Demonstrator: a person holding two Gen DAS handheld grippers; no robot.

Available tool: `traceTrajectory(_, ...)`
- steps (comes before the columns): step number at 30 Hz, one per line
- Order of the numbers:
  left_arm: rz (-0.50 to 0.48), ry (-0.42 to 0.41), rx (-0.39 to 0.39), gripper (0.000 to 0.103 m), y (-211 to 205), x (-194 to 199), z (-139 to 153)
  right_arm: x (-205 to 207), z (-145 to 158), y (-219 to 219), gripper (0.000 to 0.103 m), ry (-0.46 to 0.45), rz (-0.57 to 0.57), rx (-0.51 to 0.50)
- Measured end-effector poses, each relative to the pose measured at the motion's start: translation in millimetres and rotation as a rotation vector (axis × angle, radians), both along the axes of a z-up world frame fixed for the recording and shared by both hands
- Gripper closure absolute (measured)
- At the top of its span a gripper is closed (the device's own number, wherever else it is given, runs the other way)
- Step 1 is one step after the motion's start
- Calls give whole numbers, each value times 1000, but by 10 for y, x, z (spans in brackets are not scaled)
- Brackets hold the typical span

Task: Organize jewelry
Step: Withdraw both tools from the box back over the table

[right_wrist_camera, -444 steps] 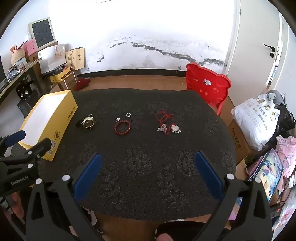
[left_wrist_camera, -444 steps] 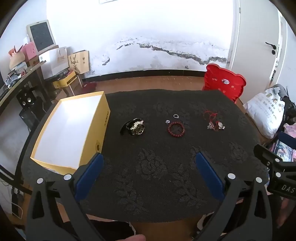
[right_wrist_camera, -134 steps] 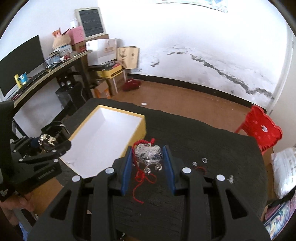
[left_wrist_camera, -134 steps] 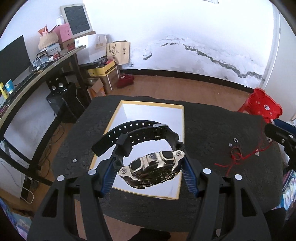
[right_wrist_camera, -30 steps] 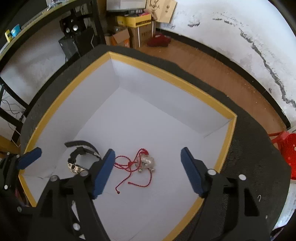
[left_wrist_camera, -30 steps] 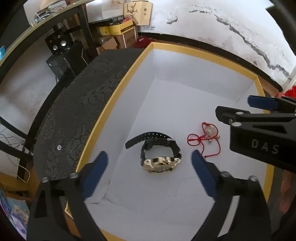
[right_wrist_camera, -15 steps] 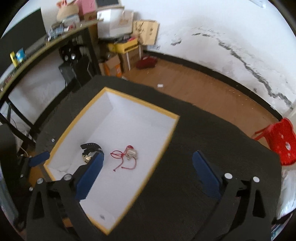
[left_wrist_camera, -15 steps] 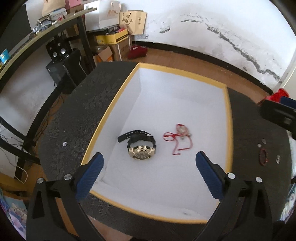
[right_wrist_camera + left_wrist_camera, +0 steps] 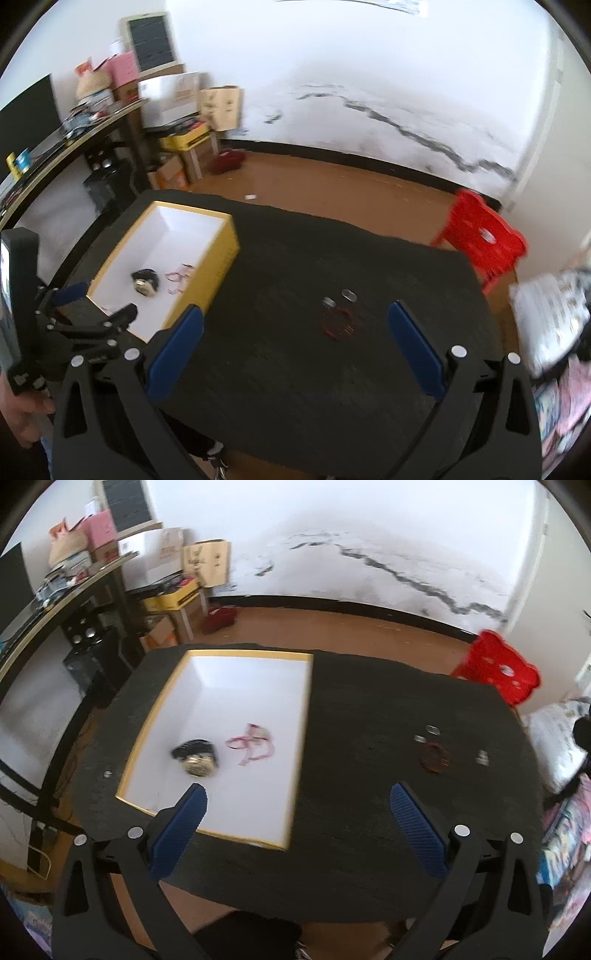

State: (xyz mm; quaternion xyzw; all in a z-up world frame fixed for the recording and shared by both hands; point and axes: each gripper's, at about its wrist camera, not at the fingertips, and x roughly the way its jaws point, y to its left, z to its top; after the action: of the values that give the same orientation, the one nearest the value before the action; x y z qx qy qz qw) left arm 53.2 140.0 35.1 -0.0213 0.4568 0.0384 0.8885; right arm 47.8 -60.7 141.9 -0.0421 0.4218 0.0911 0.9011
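The yellow box (image 9: 306, 716) with a white inside sits at the table's left; it also shows in the right wrist view (image 9: 225, 258). Inside lie the black and gold watch (image 9: 195, 758) and the red-cord silver pendant (image 9: 253, 740). On the dark cloth lie a red bead bracelet (image 9: 434, 758), two small rings (image 9: 432, 730) and a small silver piece (image 9: 482, 757). The bracelet (image 9: 338, 325) and rings (image 9: 349, 294) lie ahead of my right gripper (image 9: 291, 345), which is open and empty. My left gripper (image 9: 297, 821) is open and empty, high above the box's near edge.
The table (image 9: 369, 812) has a dark patterned cloth. A red plastic chair (image 9: 496, 672) stands at its far right. A white bag (image 9: 550, 314) and clutter lie to the right. A black desk (image 9: 62, 602) with boxes stands to the left.
Both grippers have pulled up and back from the box, empty, and swung right. The bracelet and rings have come into both views. The watch and pendant stay in the box.
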Motion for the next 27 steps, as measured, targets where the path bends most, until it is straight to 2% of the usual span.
traceTrajectory(6, -82, -13, 2, 6, -569, -306, 67, -516, -124, -689, 6, 9, -100, 1)
traceTrajectory(13, -120, -12, 16, 6, -1001, -521, -16, -824, -306, -1209, 6, 5, -155, 13)
traceTrajectory(19, -155, 6, 26, 6, -1339, -359, -293, -707, -591, -1506, 7, 13, -187, 37)
traceTrajectory(23, -193, 53, 23, 6, -1530, -99, -577, -446, -909, -1671, 7, 37, -219, 41)
traceTrajectory(27, -218, 77, 8, 6, -1691, 208, -867, -106, -1239, -1709, 6, 67, -239, -8)
